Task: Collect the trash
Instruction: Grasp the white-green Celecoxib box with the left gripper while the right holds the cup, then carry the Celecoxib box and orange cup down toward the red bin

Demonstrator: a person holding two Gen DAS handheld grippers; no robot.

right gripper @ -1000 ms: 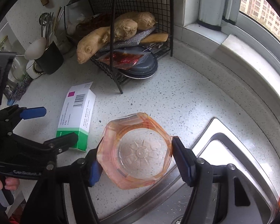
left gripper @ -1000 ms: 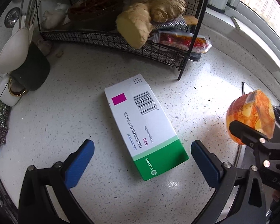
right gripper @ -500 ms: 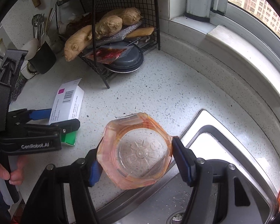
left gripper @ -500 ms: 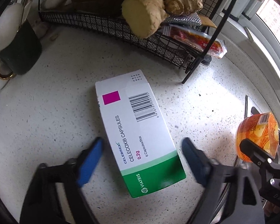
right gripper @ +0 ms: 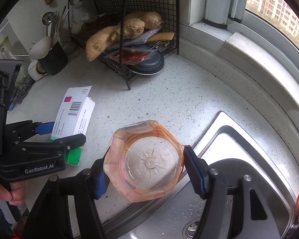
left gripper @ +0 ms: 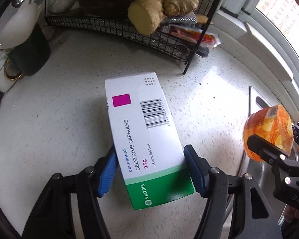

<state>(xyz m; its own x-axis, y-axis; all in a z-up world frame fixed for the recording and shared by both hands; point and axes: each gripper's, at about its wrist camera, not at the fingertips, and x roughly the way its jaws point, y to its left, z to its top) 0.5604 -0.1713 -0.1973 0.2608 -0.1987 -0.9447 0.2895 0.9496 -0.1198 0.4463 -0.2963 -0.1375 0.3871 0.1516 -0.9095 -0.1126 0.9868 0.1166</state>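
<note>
A white and green capsule box [left gripper: 145,139] lies on the speckled counter [left gripper: 59,119]. My left gripper [left gripper: 149,171] is shut on the capsule box near its green end, blue pads on both long sides. The box also shows in the right wrist view [right gripper: 73,119] with the left gripper [right gripper: 57,135] around it. My right gripper [right gripper: 145,171] is shut on an orange clear plastic cup [right gripper: 145,163], held over the sink edge. The cup also shows at the right of the left wrist view [left gripper: 269,131].
A black wire rack [left gripper: 149,35] with ginger [left gripper: 159,10] and a red packet [left gripper: 193,35] stands at the back. A dark utensil cup [left gripper: 28,57] with spoons is at the left. A steel sink [right gripper: 239,179] lies at the right, below a window ledge [right gripper: 259,59].
My left gripper moved forward over the capsule box and closed on it. The box has turned a little and now looks slightly lifted. The right gripper kept holding the cup.
</note>
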